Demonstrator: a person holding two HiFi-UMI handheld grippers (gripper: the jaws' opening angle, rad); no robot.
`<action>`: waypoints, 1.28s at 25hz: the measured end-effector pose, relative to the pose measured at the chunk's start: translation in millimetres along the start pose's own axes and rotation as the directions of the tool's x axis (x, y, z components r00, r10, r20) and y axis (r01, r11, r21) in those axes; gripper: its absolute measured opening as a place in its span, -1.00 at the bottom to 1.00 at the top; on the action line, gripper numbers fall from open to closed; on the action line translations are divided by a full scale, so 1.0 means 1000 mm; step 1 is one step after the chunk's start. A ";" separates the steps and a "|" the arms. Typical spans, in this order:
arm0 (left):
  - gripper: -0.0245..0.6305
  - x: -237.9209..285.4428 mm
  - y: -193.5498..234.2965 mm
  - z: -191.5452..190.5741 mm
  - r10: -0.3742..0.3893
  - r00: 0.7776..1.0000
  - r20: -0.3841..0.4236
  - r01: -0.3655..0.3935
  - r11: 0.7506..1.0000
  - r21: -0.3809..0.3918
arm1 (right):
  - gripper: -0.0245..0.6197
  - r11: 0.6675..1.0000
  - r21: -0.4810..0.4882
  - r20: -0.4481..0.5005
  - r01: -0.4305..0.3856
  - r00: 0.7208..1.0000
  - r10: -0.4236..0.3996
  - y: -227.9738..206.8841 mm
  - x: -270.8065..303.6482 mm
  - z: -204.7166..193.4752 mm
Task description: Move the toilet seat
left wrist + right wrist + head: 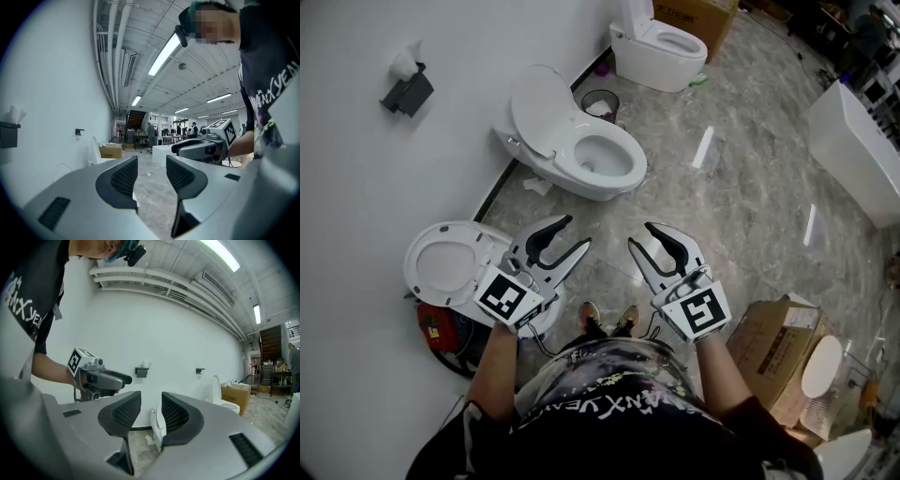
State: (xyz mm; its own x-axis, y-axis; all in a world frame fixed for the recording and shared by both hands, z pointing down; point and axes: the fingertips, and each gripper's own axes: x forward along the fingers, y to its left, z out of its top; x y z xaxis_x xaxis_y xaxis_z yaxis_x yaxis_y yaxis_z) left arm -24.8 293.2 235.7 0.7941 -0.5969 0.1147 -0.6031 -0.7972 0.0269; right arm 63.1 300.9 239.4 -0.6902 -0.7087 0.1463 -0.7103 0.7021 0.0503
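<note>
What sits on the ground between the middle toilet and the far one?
A small round waste bin stands there, between the middle toilet and the far toilet. The head view shows it.

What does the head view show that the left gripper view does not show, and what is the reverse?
Only the head view shows the nearest toilet's seat by the wall, the person's shoes and the marble floor from above.

Only the left gripper view shows the ceiling lamps, the staircase and people far down the hall.

Both show the left gripper with its jaws apart and nothing between them, and the right gripper beside it, also open.
</note>
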 end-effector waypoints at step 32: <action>-0.27 0.003 -0.004 0.001 0.012 1.000 0.001 -0.012 0.999 0.042 | -0.38 1.000 0.001 0.021 0.005 1.000 -0.005 -0.009 -0.010 0.005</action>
State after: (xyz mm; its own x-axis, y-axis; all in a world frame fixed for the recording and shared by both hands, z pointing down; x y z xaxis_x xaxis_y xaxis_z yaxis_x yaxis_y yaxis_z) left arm -19.7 294.3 235.0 0.7869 -0.6064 0.1144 -0.6088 -0.7932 -0.0162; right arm 75.8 301.8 232.2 -0.6897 -0.7132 0.1252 -0.7136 0.6988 0.0496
